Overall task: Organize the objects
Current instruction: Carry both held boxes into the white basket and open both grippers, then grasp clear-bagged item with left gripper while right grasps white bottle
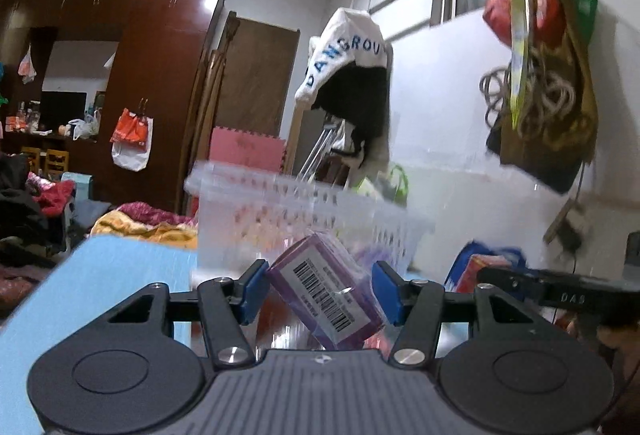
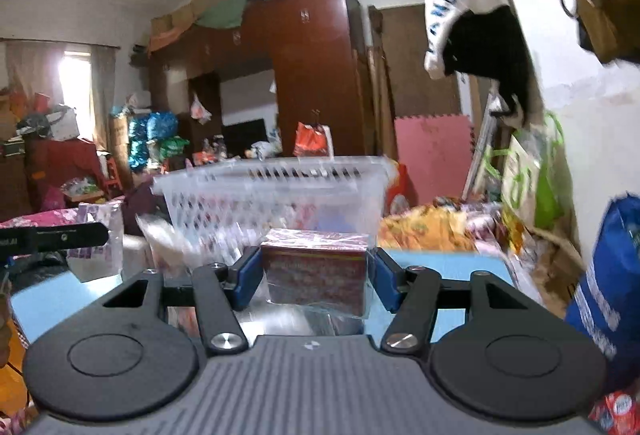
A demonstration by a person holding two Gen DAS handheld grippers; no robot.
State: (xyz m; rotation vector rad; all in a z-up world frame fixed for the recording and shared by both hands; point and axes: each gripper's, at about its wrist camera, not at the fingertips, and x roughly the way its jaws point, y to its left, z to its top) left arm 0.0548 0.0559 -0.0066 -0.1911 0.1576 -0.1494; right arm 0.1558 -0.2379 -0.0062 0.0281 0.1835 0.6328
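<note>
The biggest risk lies with the clear slotted basket (image 2: 276, 191) standing just ahead on the light-blue desk (image 1: 104, 287): both packs are carried toward it together, and two loads arriving at one rim could knock each other or tip the light basket. Next, the left tongs (image 1: 320, 285) pinch a purple barcoded pack (image 1: 326, 293) that sits tilted between the blue pads, held more by its corners than its flat sides, so it could twist free and drop short of the basket. The right tongs (image 2: 314, 275) pinch a red box in clear wrap (image 2: 316, 269) squarely, but the glossy film may let it slide. A blue bag (image 2: 608, 291) stands close on the right and could be brushed. The desk is smooth and pale blue, hemmed in by bedding and heaped clothes; behind stand a dark-red wardrobe (image 1: 160, 67) piled with bundles, a pink foam mat (image 2: 434, 155), and bags hung on the white wall.
</note>
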